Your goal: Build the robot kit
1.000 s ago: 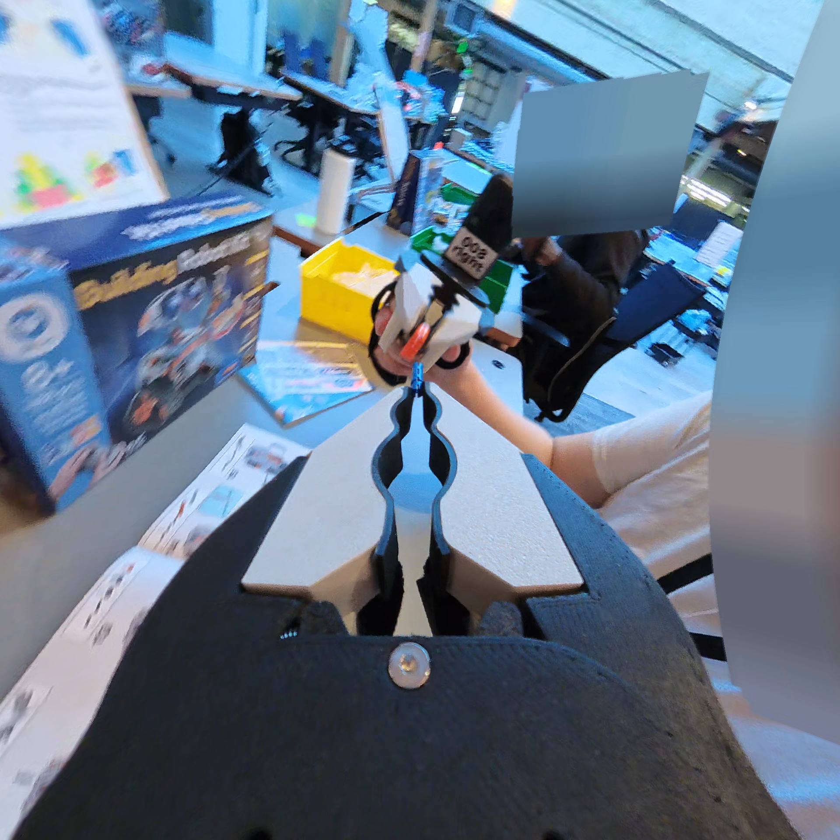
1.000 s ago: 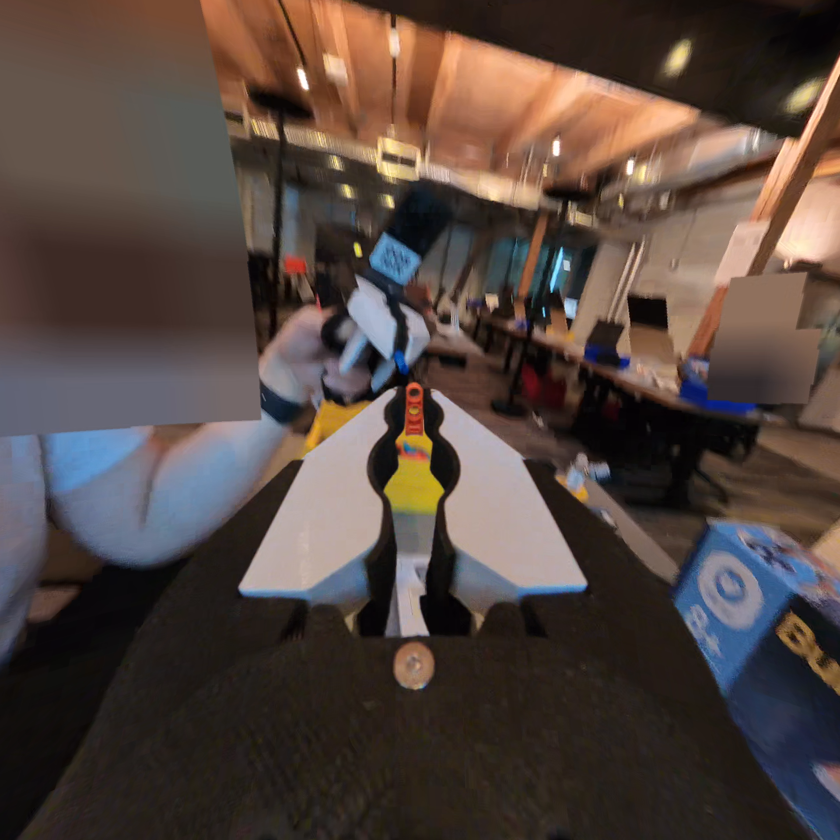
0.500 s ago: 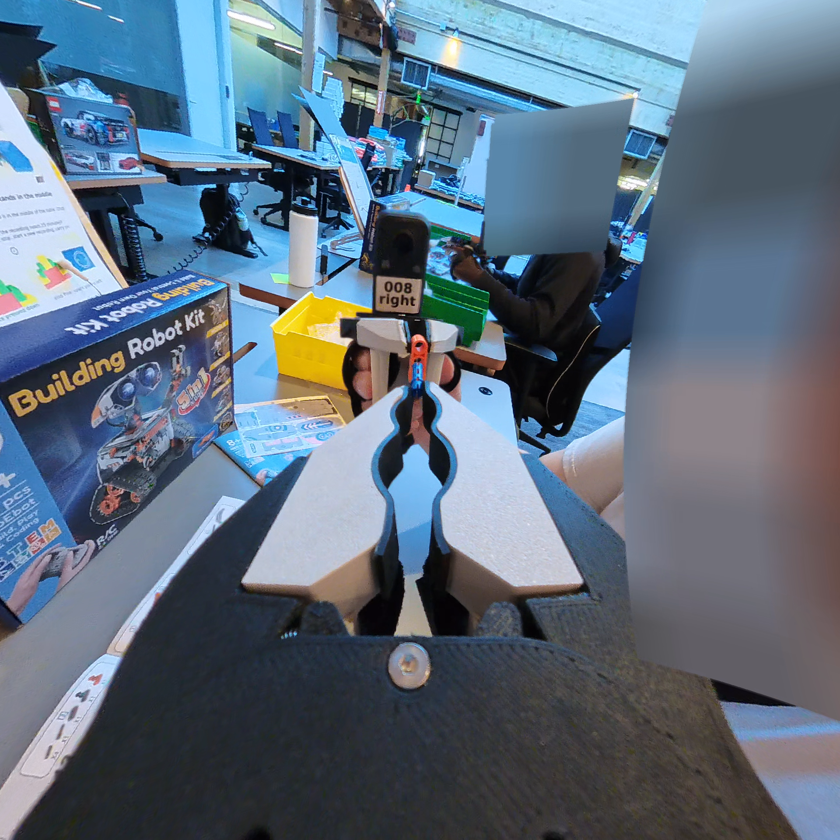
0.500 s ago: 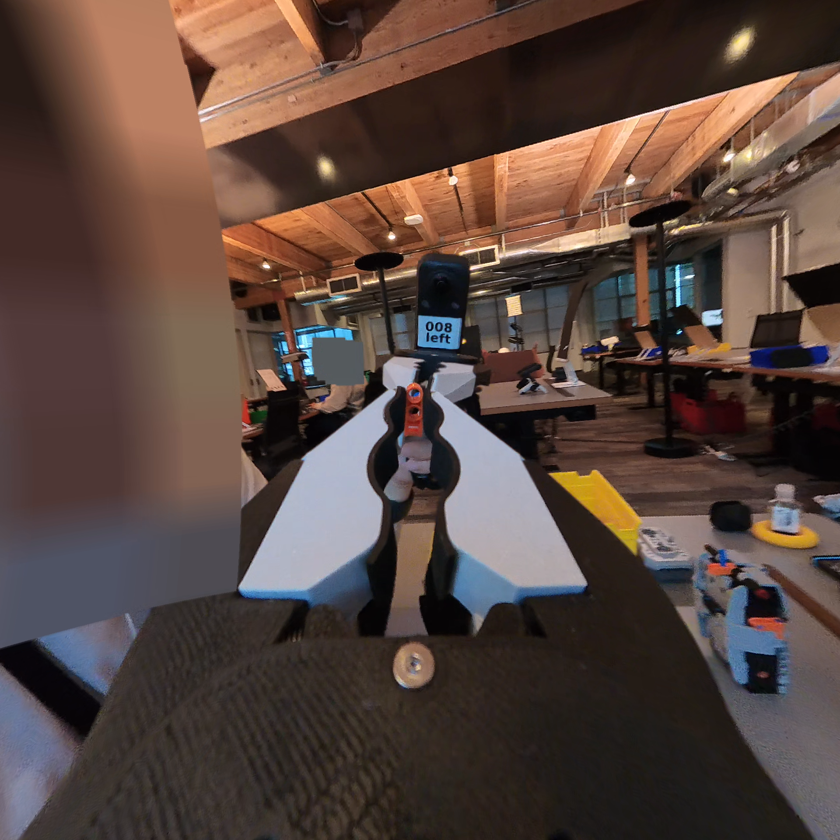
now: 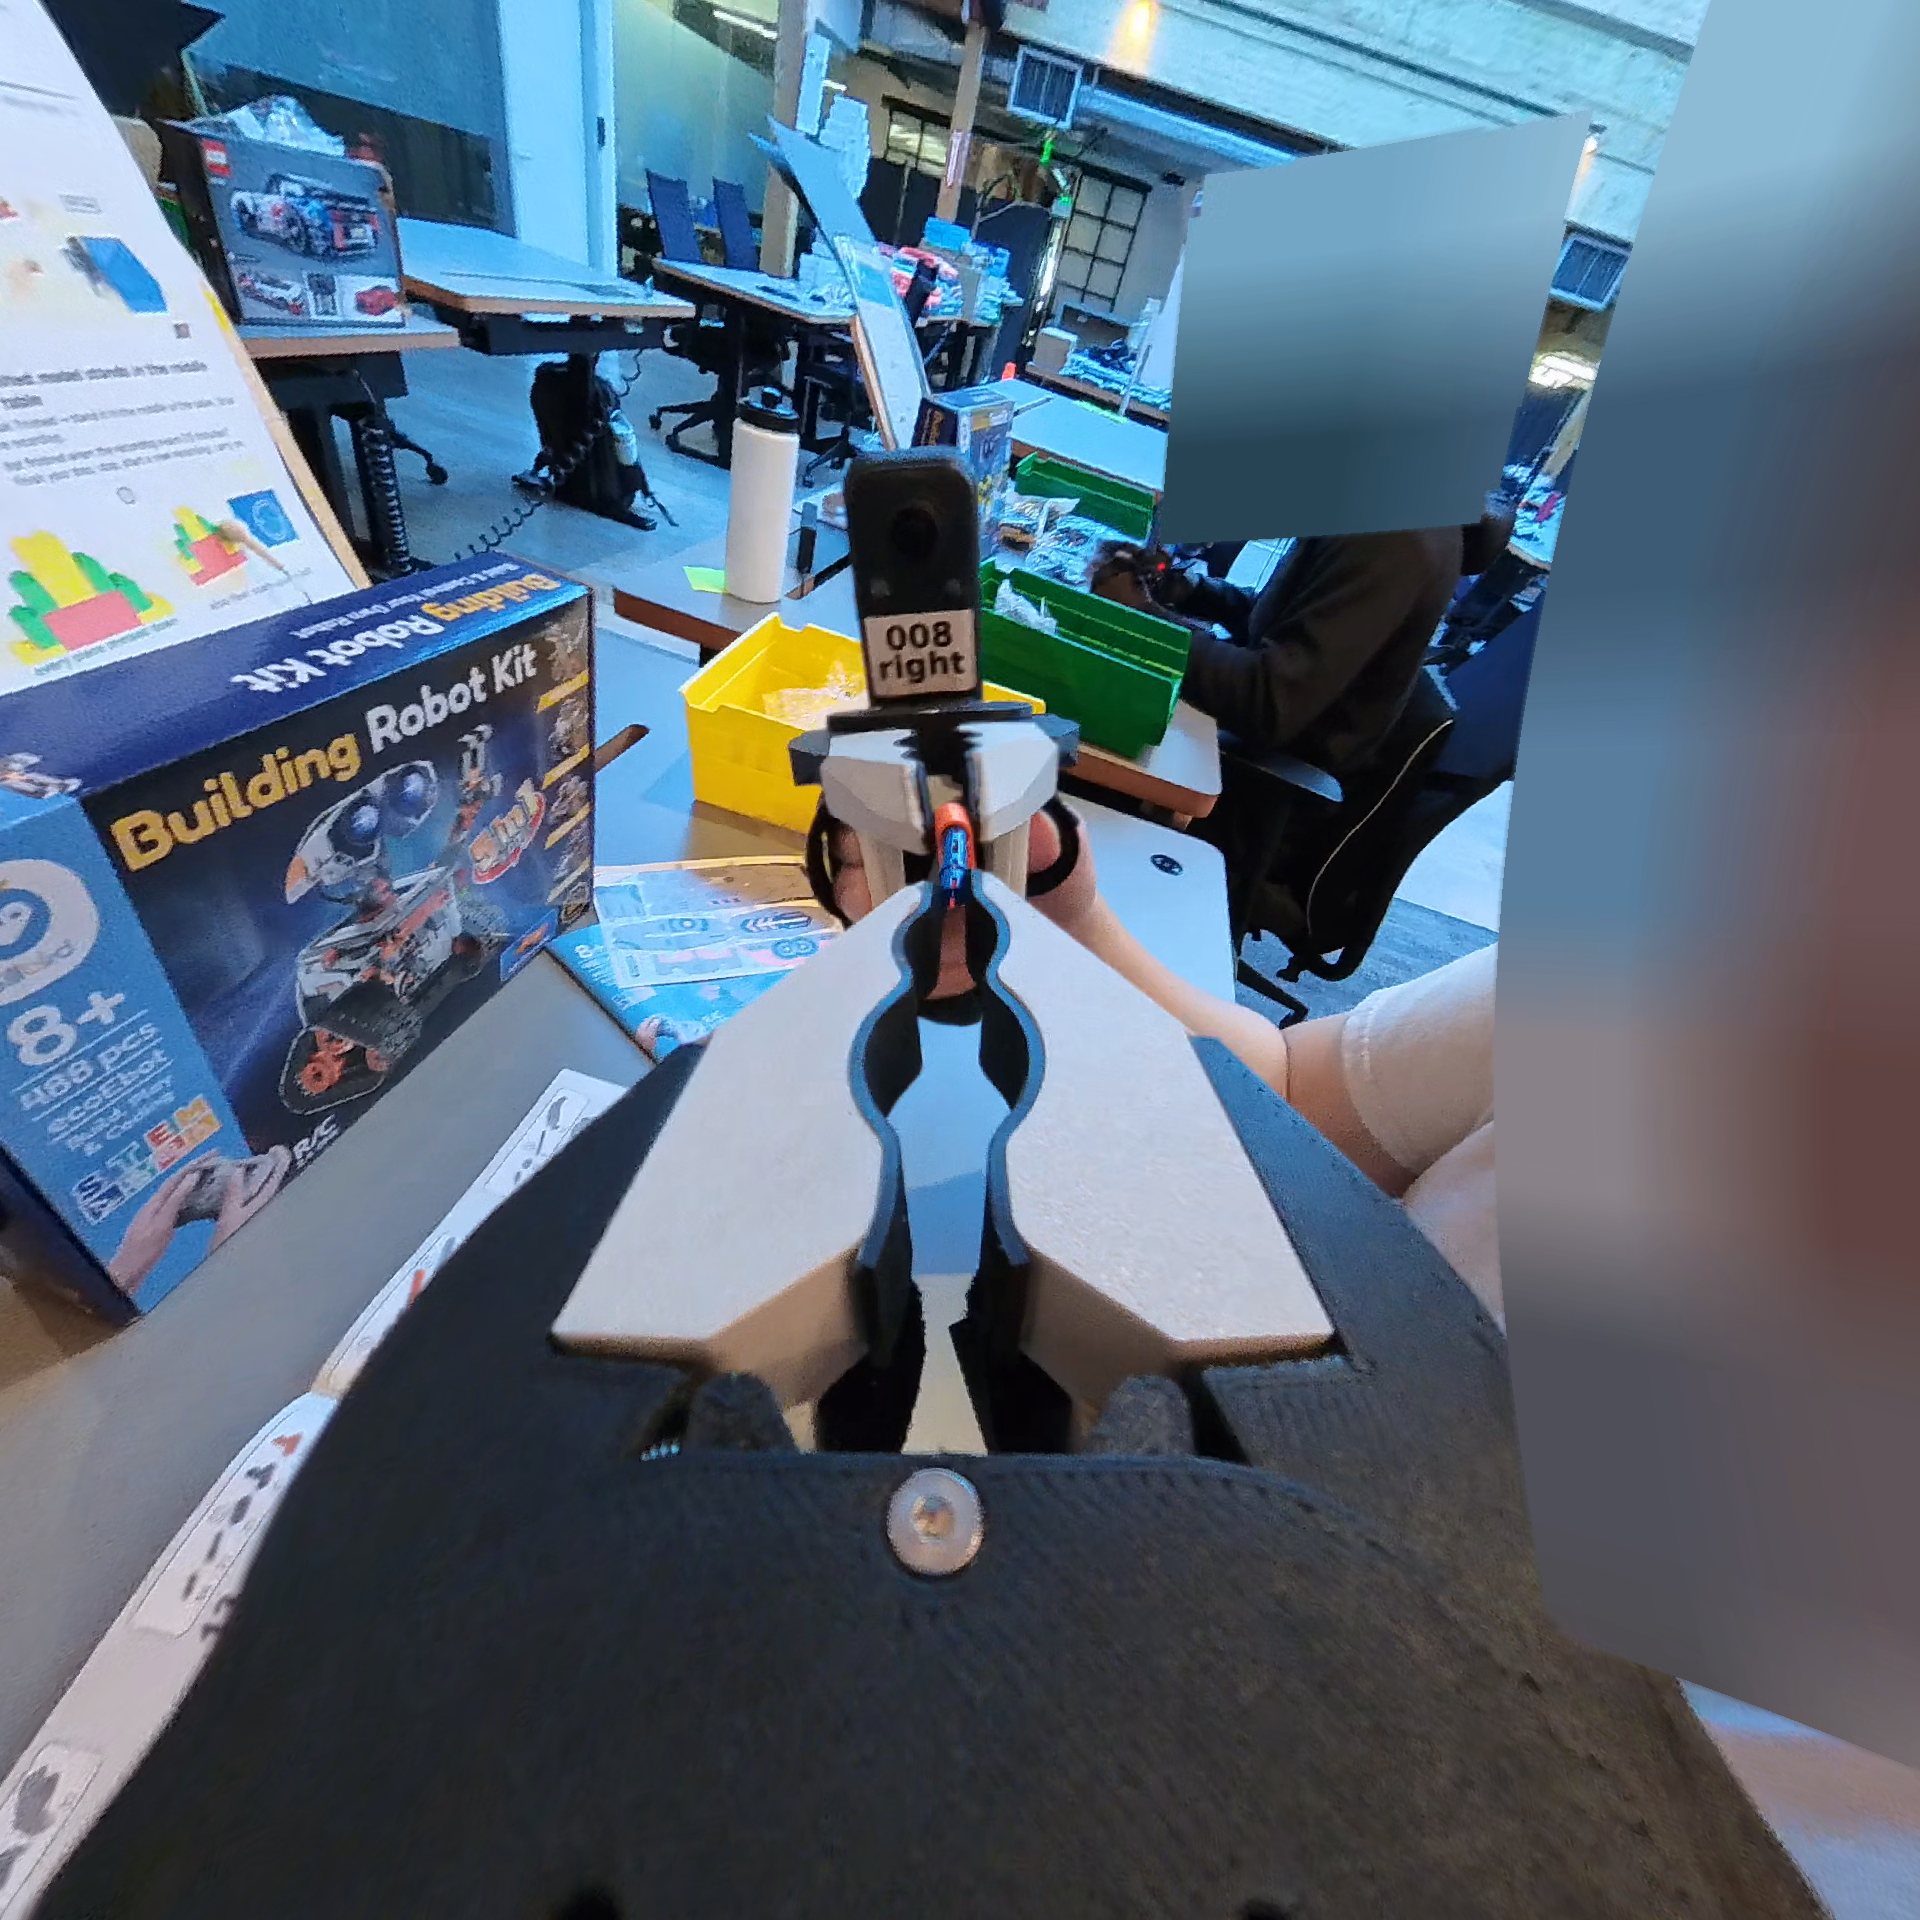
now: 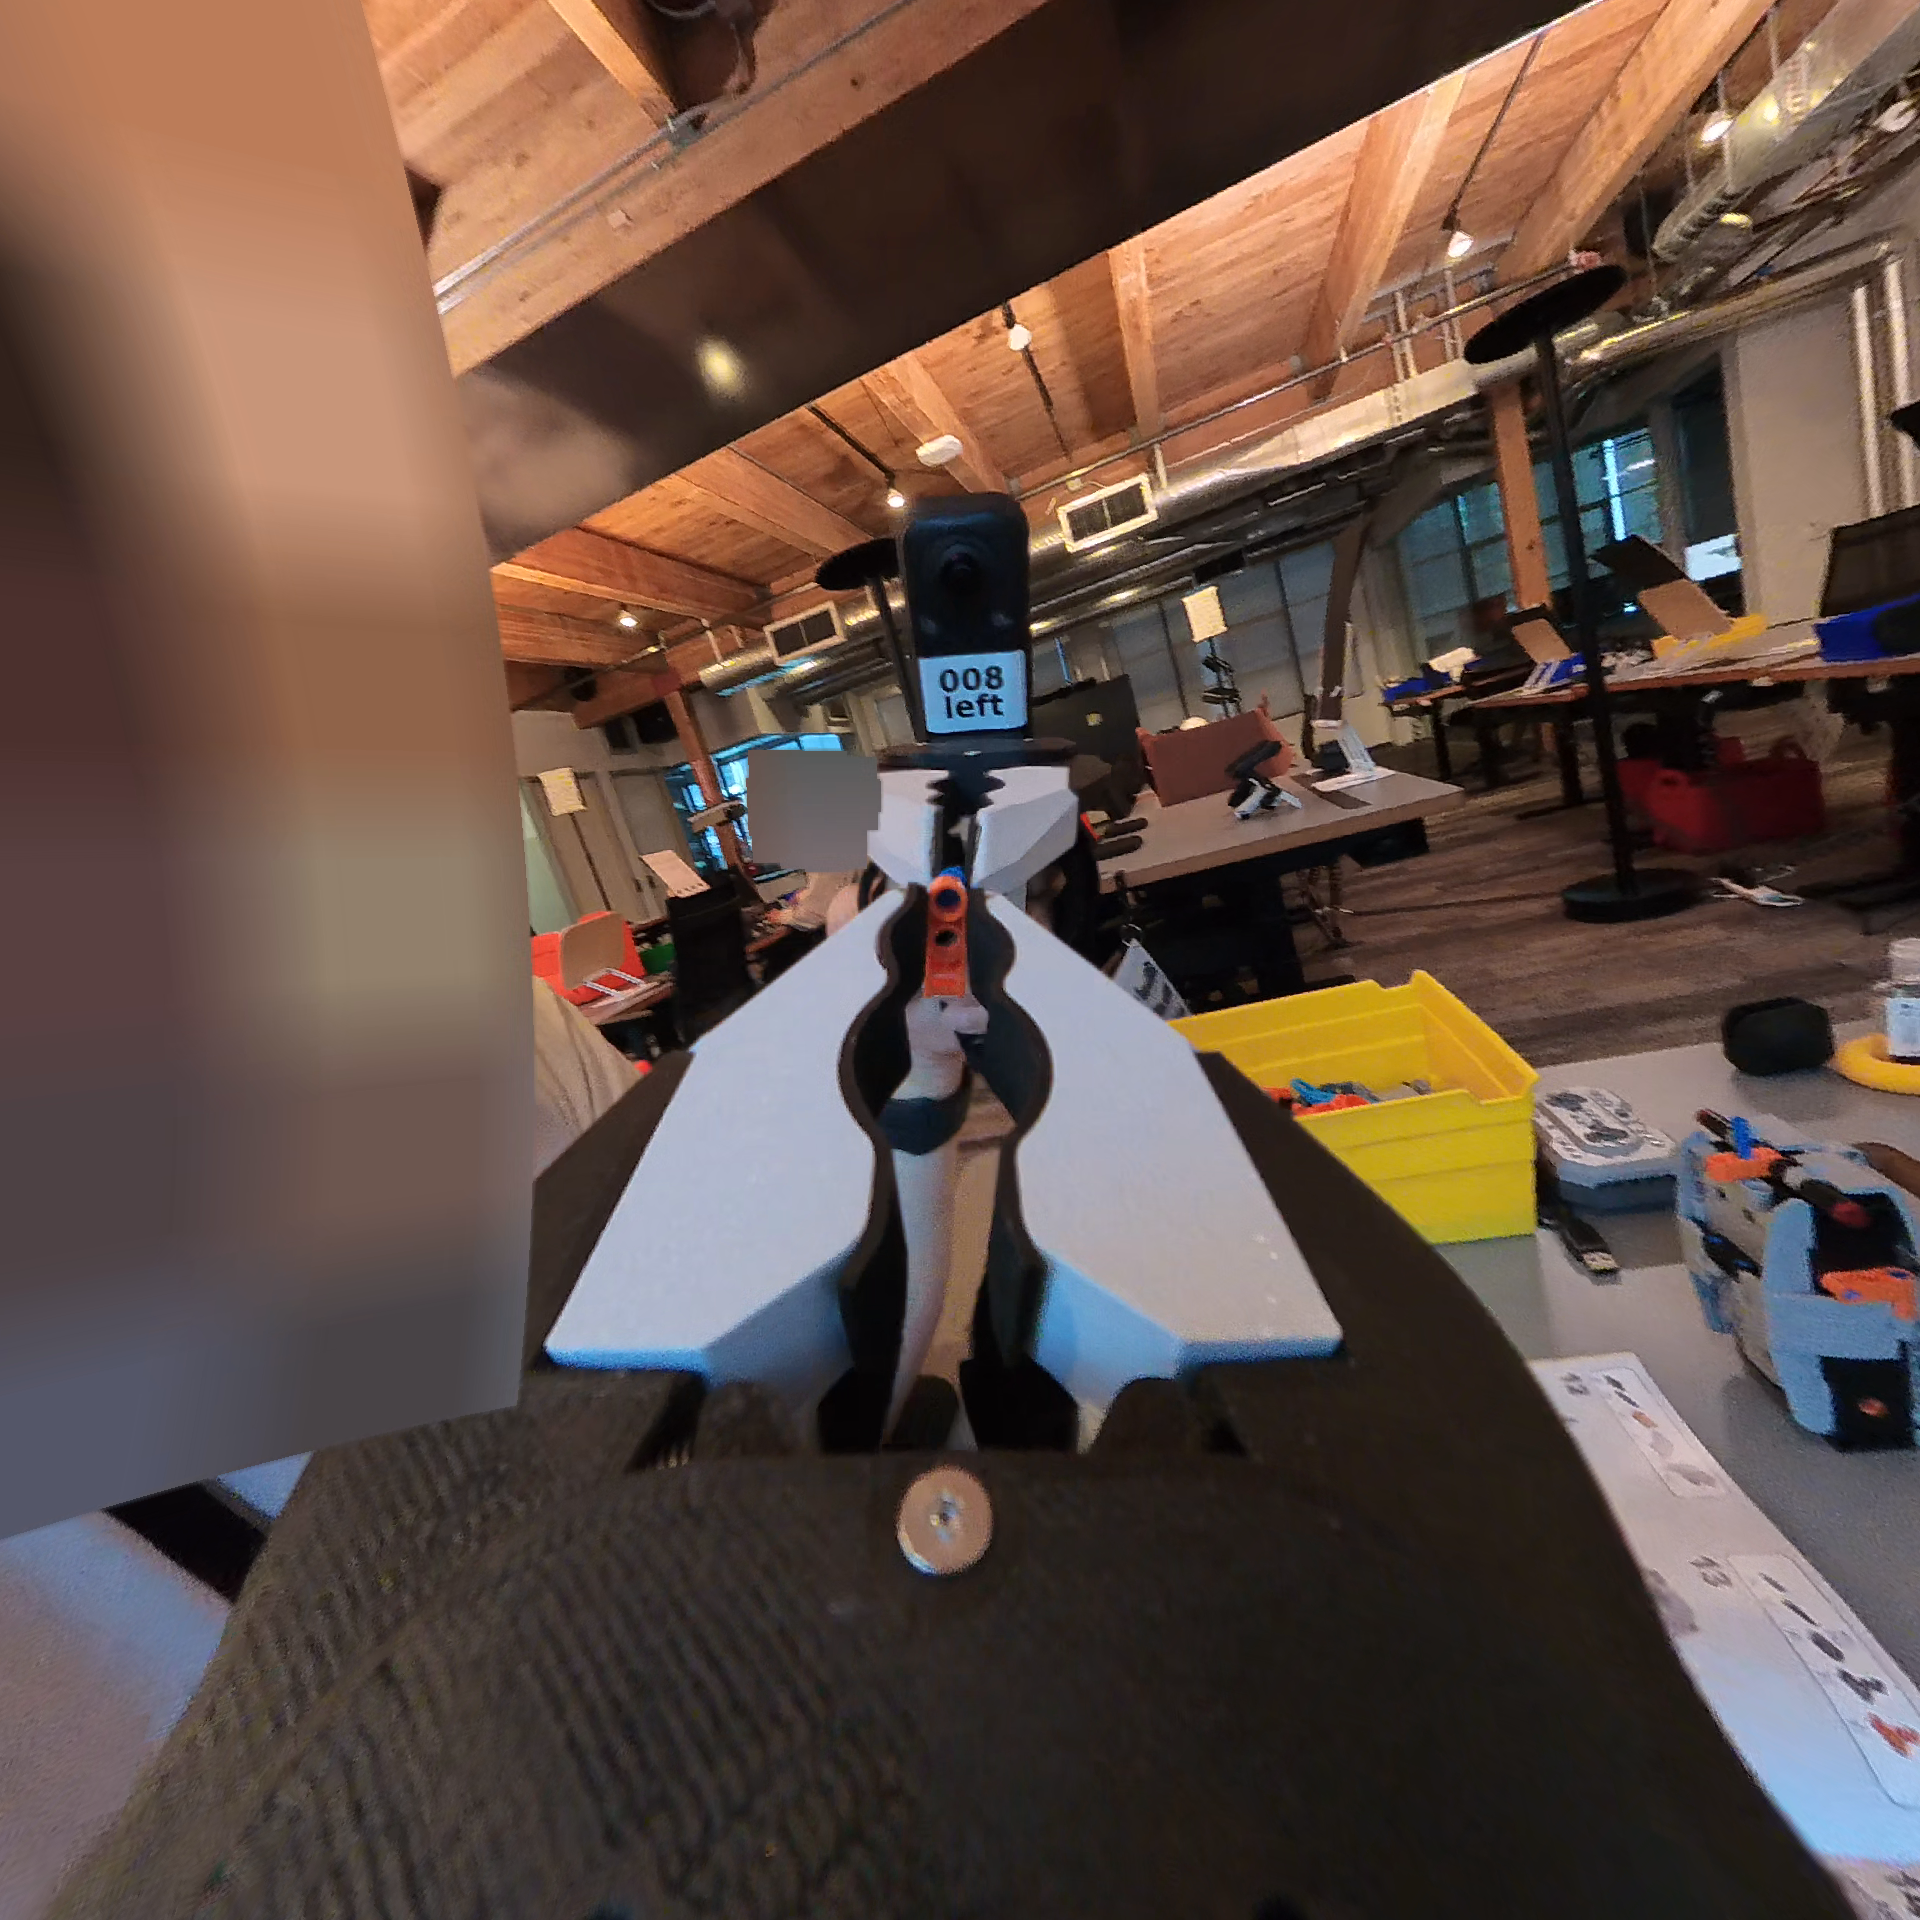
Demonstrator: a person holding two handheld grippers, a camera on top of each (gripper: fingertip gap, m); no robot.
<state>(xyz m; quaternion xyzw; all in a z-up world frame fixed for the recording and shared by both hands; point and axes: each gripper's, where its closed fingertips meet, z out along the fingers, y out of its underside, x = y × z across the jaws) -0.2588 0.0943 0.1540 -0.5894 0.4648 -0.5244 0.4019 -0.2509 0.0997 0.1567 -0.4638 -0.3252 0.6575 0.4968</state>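
Grippers tip to tip: right gripper (image 6: 945,902) clamps orange beam (image 6: 943,951); left gripper (image 5: 951,902) pinches blue pin (image 5: 950,871), apparently entering the beam.

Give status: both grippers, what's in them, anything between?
Left gripper shut on blue pin. Right gripper shut on orange beam. Tips facing, pin at the beam's end hole. Nothing between.

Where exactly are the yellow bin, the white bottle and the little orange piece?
yellow bin (image 6: 1382,1127), right wrist view, on its front wall.
white bottle (image 5: 762,509), left wrist view, on its body.
orange piece (image 6: 943,951), right wrist view, mid-length, pinched at the right gripper's tips.
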